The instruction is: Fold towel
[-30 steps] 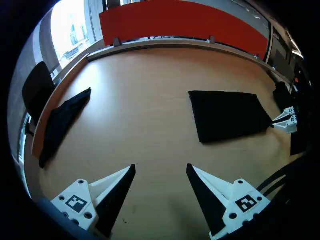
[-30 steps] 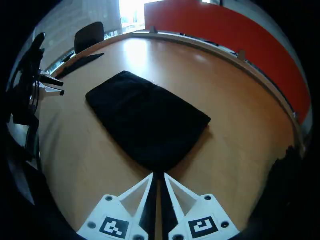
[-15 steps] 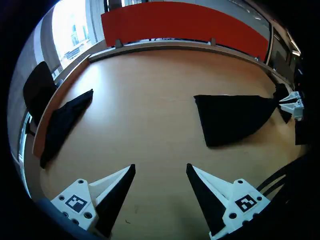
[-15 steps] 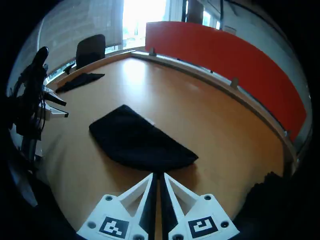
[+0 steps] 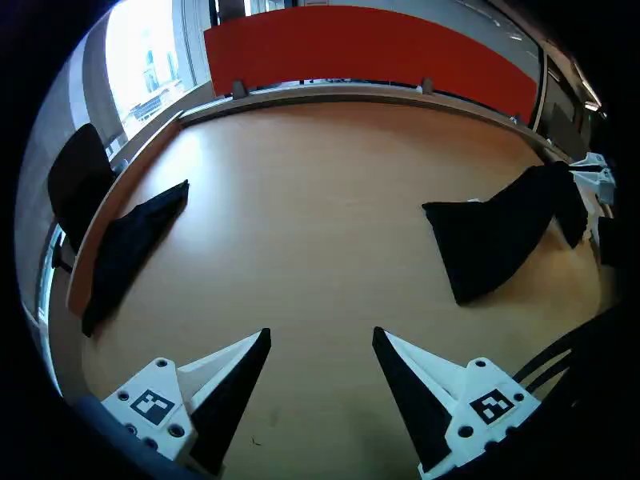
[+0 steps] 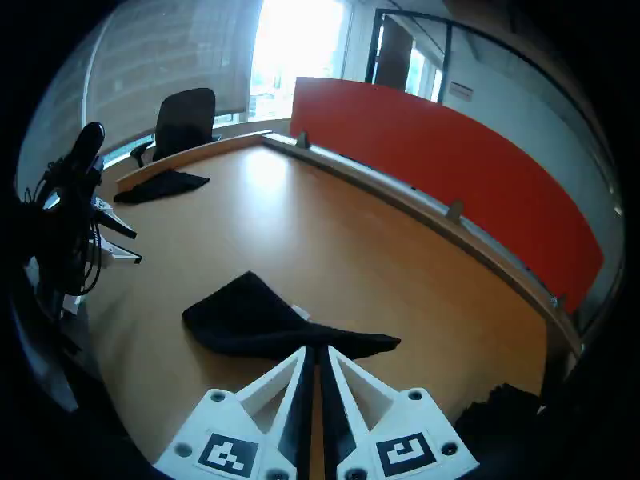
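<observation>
- Towel (image 6: pixel 256 324), black: one edge raised off table (image 6: pixel 344 232), remainder resting.
- Right gripper (image 6: pixel 318 352): fingers clamped on that edge.
- Left gripper (image 5: pixel 320 332): fingers apart, nothing held.

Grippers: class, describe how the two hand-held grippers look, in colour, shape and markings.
The left gripper and the right gripper both have white, wedge-shaped fingers that taper to points and have black inner faces. Each finger carries a square black-and-white marker and small round holes near its base.
</observation>
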